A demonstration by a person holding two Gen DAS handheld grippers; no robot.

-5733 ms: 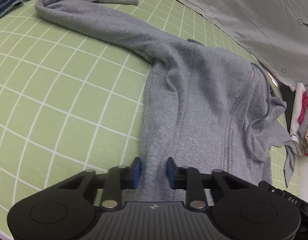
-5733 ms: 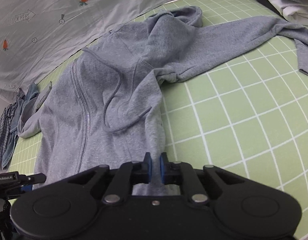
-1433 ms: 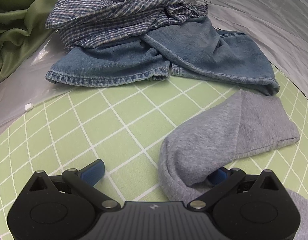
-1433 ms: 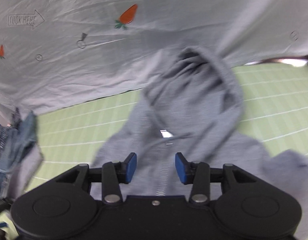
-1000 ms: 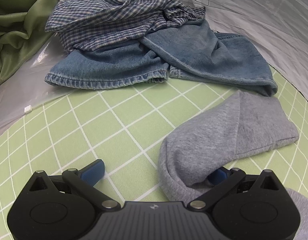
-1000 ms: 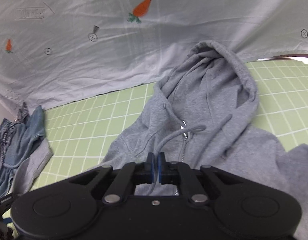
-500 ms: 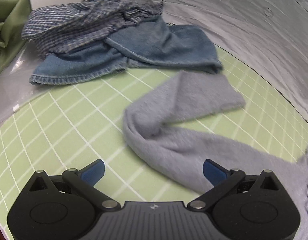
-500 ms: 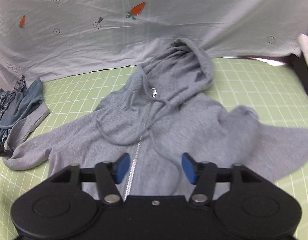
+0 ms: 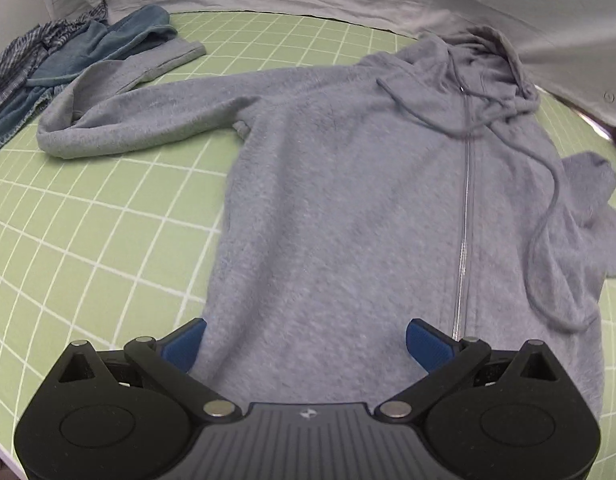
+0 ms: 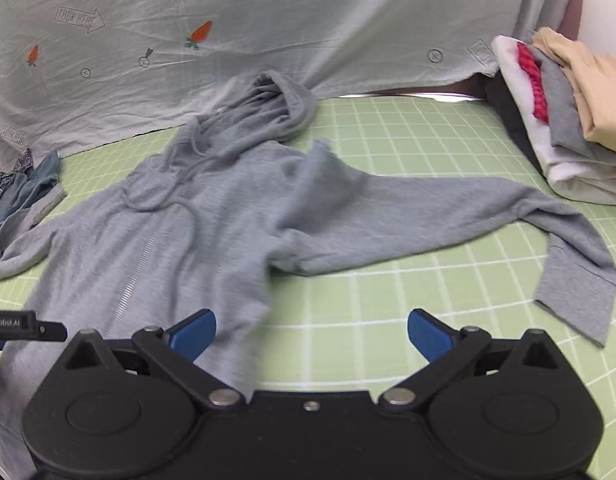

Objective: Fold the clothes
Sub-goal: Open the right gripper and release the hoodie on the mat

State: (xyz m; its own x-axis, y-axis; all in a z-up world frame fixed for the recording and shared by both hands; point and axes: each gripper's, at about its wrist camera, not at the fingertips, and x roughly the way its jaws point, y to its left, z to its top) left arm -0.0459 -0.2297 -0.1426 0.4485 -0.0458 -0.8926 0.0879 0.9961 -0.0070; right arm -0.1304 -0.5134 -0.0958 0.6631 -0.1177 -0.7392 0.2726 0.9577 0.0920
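Observation:
A grey zip-up hoodie lies front up on the green grid mat, hood toward the far sheet. Its left sleeve stretches out to the left, cuff folded back. In the right wrist view the hoodie has its right sleeve stretched to the right, cuff bent down. My left gripper is open and empty above the hoodie's hem. My right gripper is open and empty over the mat, just right of the hoodie's side edge.
Blue jeans and a plaid shirt lie bunched at the far left. A stack of folded clothes sits at the far right. A pale grey sheet with carrot prints hangs along the mat's back edge.
Both grippers let go and drew back toward the near edge. The left one left the sleeve and swung right over the hem. The right one opened wider after releasing the hoodie's neck area.

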